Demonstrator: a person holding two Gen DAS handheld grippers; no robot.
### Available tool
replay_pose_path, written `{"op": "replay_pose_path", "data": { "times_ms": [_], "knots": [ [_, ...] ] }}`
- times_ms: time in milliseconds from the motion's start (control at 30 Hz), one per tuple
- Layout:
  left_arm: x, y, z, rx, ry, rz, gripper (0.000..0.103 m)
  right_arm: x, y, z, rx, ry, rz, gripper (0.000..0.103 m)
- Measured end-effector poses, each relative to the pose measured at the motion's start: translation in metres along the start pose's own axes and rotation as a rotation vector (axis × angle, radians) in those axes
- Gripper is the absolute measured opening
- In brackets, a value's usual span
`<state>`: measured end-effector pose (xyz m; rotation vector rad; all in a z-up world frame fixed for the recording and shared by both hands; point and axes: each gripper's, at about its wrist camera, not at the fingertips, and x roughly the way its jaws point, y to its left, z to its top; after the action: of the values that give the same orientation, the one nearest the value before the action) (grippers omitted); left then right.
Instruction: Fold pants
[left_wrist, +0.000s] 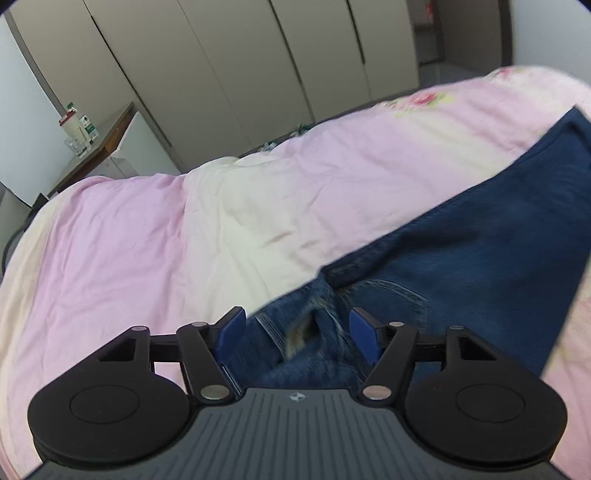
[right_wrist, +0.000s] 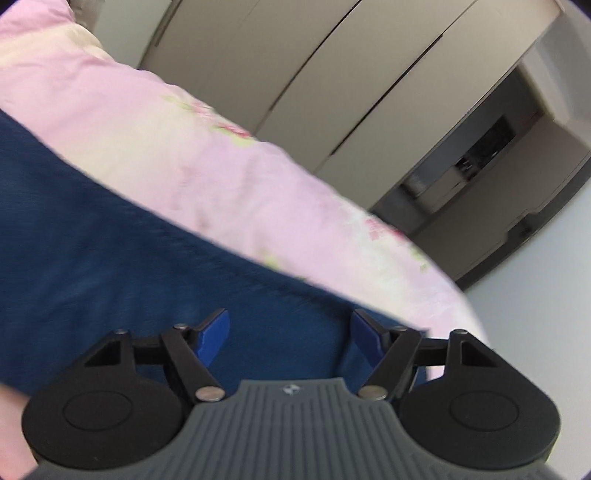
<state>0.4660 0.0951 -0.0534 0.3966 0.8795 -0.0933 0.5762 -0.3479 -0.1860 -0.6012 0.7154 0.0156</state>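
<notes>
Dark blue jeans (left_wrist: 461, 240) lie stretched across a pink and cream bedspread (left_wrist: 129, 240). In the left wrist view the waist end with pocket stitching lies under my left gripper (left_wrist: 297, 325), which is open with its blue pads on either side of the denim, close above it. In the right wrist view the leg end of the jeans (right_wrist: 110, 240) fills the lower left, and my right gripper (right_wrist: 290, 328) is open just above the cloth near the leg's hem. Both views are motion-blurred.
Grey wardrobe doors (left_wrist: 221, 55) stand behind the bed. A bedside table (left_wrist: 99, 136) with bottles and glasses stands at the far left. A desk or shelf unit (right_wrist: 480, 177) stands past the bed's right edge (right_wrist: 443, 269).
</notes>
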Motion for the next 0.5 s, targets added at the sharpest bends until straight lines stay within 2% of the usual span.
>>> {"op": "replay_pose_path", "data": {
  "times_ms": [33, 67, 133, 233, 333, 400, 467, 500],
  "knots": [
    [-0.010, -0.004, -0.011, 0.004, -0.017, -0.007, 0.078, -0.009, 0.007, -0.005, 0.030, 0.003, 0.046, 0.061],
    [-0.016, -0.009, -0.024, 0.014, -0.022, -0.015, 0.084, -0.017, 0.013, -0.011, 0.053, 0.007, 0.088, 0.060],
    [-0.017, -0.018, -0.046, 0.057, -0.030, -0.018, 0.087, -0.032, 0.032, -0.023, 0.084, 0.007, 0.151, 0.060],
    [-0.006, -0.039, -0.074, 0.189, -0.072, 0.039, 0.089, -0.058, 0.061, -0.040, 0.105, -0.008, 0.225, 0.060],
    [0.020, -0.058, -0.083, 0.314, -0.098, 0.163, 0.089, -0.079, 0.081, -0.053, 0.138, -0.008, 0.273, 0.060],
    [0.039, -0.059, -0.081, 0.337, -0.084, 0.187, 0.075, -0.092, 0.090, -0.061, 0.169, 0.000, 0.293, 0.060],
    [0.047, -0.051, -0.075, 0.296, -0.054, 0.132, 0.011, -0.098, 0.095, -0.064, 0.191, 0.012, 0.300, 0.060],
    [0.044, -0.043, -0.072, 0.244, -0.067, 0.129, 0.009, -0.102, 0.096, -0.066, 0.195, 0.022, 0.302, 0.060]
  ]
}}
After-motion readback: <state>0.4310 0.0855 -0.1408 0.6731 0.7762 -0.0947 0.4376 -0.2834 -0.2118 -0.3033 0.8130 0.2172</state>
